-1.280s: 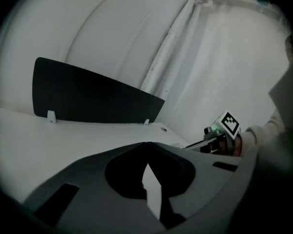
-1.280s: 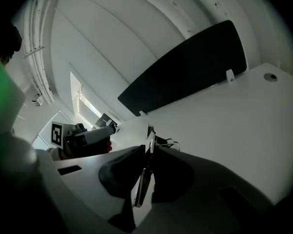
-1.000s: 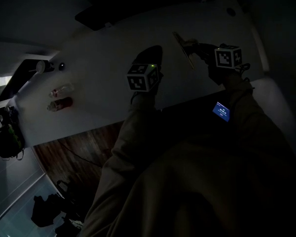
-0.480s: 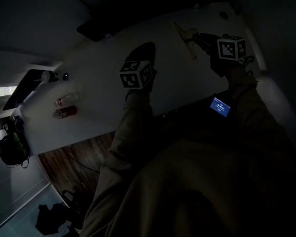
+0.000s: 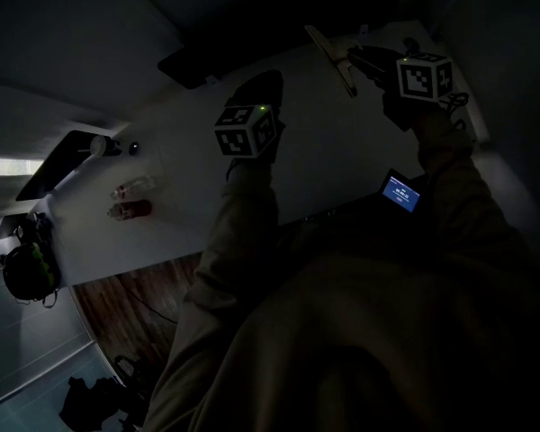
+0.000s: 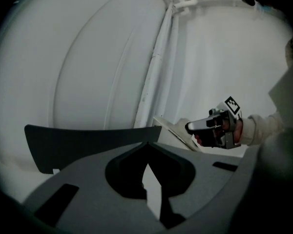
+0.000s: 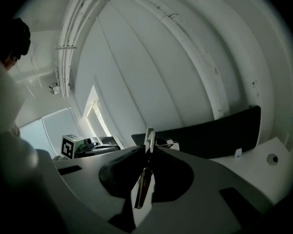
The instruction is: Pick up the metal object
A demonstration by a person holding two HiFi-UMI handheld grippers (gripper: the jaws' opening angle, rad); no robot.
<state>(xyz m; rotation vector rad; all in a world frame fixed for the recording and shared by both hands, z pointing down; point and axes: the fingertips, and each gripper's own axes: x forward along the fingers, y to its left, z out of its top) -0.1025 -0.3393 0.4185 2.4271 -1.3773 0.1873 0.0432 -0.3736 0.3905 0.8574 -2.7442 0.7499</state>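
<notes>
The metal object is a long flat strip, held above the far part of the white table. My right gripper is shut on it. The right gripper view shows the strip edge-on, standing up between the jaws of that gripper. My left gripper hovers over the middle of the table, jaws together and empty. In the left gripper view its tips meet, and the right gripper with the strip shows off to the right.
The scene is very dark. A black screen stands along the table's far edge. Two small bottles lie at the left, with a dark device beyond them. A lit phone screen sits near the front edge. Headphones hang at the far left.
The right gripper has carried the metal strip a little farther toward the table's back edge. The left gripper has stayed near the table's middle, still shut.
</notes>
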